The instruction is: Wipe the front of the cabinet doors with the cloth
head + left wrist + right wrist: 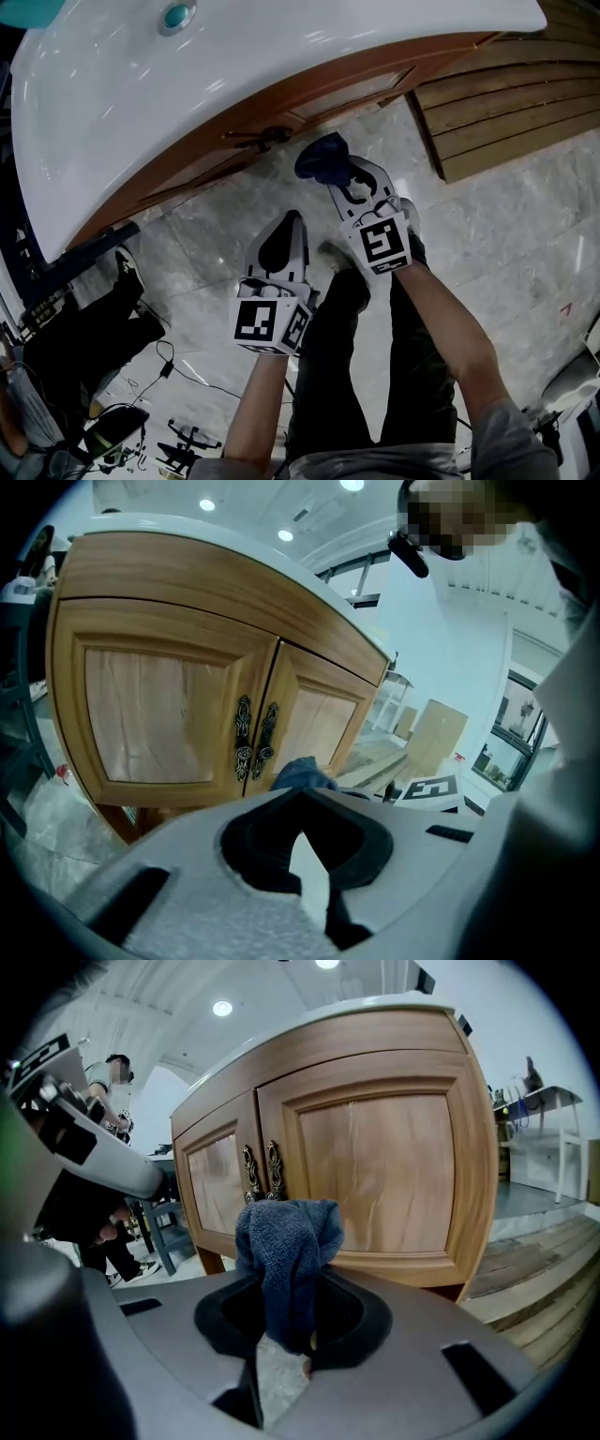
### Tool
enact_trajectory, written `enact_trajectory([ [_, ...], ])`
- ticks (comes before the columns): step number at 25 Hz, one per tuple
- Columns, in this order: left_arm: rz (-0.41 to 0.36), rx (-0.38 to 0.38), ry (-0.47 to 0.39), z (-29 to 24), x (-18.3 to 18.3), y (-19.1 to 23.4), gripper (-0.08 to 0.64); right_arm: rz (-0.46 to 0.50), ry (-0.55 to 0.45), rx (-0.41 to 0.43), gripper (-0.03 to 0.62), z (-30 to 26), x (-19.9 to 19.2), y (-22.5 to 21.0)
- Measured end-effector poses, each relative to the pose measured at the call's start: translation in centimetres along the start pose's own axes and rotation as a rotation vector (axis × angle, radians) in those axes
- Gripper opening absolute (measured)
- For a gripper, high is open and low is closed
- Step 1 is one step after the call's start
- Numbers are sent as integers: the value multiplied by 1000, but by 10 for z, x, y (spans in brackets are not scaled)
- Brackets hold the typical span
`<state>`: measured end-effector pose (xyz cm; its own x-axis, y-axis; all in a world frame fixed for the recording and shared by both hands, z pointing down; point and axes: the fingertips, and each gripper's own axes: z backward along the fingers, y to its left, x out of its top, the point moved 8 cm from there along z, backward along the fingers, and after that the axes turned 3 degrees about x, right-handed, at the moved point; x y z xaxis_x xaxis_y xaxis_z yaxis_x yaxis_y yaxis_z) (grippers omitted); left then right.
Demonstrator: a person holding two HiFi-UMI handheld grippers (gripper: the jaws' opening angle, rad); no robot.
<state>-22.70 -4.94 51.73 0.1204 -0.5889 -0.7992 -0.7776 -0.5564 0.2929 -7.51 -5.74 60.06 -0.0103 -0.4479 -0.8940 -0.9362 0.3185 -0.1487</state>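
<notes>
The wooden cabinet (281,103) under a white basin top has two panelled doors (394,1171) with a pair of dark ornate handles (261,1171) at the middle seam. My right gripper (295,1283) is shut on a dark blue cloth (286,1251), which bunches up above the jaws. The cloth (323,157) hangs a short way in front of the doors, below the handles (258,138), apart from the wood. My left gripper (289,220) is lower and to the left, shut with nothing in it. In the left gripper view the cloth (302,772) peeks over its jaws.
The white basin top (187,94) overhangs the cabinet. Stepped wooden planks (506,103) lie to the right. A person's legs and shoes (127,272) are at the left, with cables and gear (169,375) on the marble floor.
</notes>
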Motion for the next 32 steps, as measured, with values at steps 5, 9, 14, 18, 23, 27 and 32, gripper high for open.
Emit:
enact_trajectory([
  [5, -16, -12, -11, -8, -2, 11, 6, 37, 10, 13, 91, -21, -11, 6],
  [9, -28, -13, -18, -15, -5, 20, 6, 43, 2, 13, 91, -35, -17, 5],
  [14, -43, -22, -24, -23, -10, 29, 6, 43, -8, 0, 91, -52, -24, 2],
  [18, -45, -26, -33, -28, -12, 32, 6, 65, -4, -18, 91, -66, -25, 0],
  [23, -47, -29, -26, -28, -15, 36, 6, 57, -3, -42, 91, -77, -25, -2],
  [27, -56, -25, -18, -27, -13, 37, 6, 55, -3, -56, 91, -82, -22, -4],
  [32, -60, -24, -9, -31, -11, 34, 6, 52, -1, -51, 91, -84, -22, -8],
])
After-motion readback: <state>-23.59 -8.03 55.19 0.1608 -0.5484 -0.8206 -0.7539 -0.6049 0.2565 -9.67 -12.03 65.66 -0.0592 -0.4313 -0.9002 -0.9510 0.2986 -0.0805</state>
